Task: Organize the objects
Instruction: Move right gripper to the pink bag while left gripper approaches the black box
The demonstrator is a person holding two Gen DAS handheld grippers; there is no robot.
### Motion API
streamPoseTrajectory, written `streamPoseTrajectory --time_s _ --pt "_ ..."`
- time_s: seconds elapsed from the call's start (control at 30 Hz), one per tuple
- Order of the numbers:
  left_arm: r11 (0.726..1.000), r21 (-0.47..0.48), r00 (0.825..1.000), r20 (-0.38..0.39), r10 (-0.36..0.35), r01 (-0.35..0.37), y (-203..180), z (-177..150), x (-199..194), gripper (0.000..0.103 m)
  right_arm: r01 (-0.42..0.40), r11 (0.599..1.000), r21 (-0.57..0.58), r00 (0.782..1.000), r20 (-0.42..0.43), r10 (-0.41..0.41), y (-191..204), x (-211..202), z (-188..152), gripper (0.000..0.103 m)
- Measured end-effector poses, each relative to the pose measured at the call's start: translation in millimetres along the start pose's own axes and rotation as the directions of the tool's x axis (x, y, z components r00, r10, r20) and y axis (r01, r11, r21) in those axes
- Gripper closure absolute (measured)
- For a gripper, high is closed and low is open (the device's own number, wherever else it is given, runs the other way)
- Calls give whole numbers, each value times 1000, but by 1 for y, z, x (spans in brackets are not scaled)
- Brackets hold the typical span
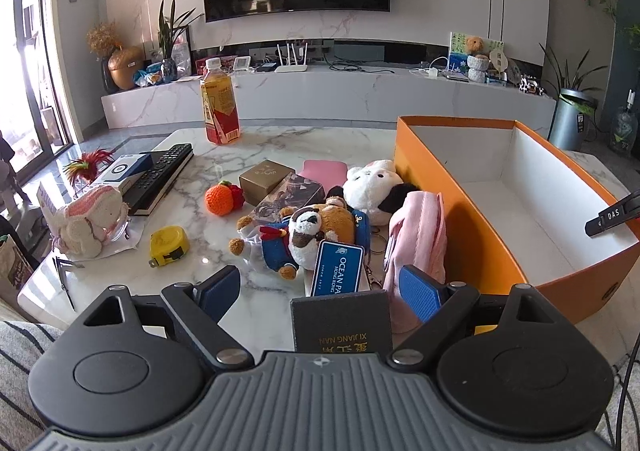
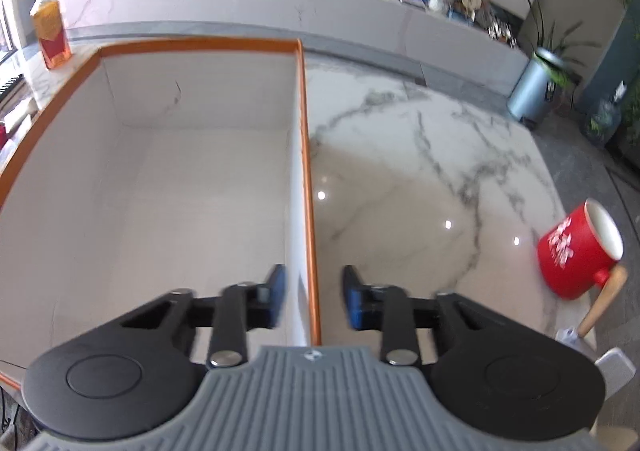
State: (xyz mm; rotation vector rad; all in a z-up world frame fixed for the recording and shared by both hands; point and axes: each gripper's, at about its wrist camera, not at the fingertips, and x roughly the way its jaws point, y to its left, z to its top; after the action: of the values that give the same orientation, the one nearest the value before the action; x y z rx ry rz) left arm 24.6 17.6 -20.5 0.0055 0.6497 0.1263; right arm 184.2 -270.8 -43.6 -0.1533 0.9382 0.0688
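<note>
Right tool pitched steeply down, ribbed blue pads narrowly astride orange box thin wall, not visibly pressing; left tool wide over marble surface

Orange box, white inside, open-topped and empty, sits upright on marble table; against its left wall lean pink pouch and white-black plush, with dog plush, crochet orange, yellow tape measure further left.
</note>
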Motion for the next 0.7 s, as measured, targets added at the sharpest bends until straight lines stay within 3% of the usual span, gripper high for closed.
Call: streamPoseTrajectory --time_s 0.03,0.2,0.37,0.53,0.6,0.67,0.7 --pt "1000 1 1000 -10 4 -4 0 -1 2 1 -16 1000 7 1000 4 15 0 1 -3 95" --pt "1000 -20 999 -50 18 -19 6 -3 8 1 6 996 92 1000 16 -8 -8 -2 -9 94" --pt "999 -37 998 -55 10 -12 9 -1 6 1 98 988 120 995 -2 -98 -17 -8 -18 93" --pt "999 -39 996 -88 7 -10 11 0 10 1 93 992 87 992 78 -100 -22 -17 -23 93" --pt "998 -56 994 -111 11 -17 18 2 10 1 94 994 48 979 178 -101 -17 -41 -21 85" --pt "994 -104 995 -104 4 -15 30 5 8 1 97 995 13 945 312 -96 -4 -77 -20 40" --pt "992 -125 994 -105 1 -14 35 6 8 1 61 998 -8 928 368 -54 5 -96 -19 34"
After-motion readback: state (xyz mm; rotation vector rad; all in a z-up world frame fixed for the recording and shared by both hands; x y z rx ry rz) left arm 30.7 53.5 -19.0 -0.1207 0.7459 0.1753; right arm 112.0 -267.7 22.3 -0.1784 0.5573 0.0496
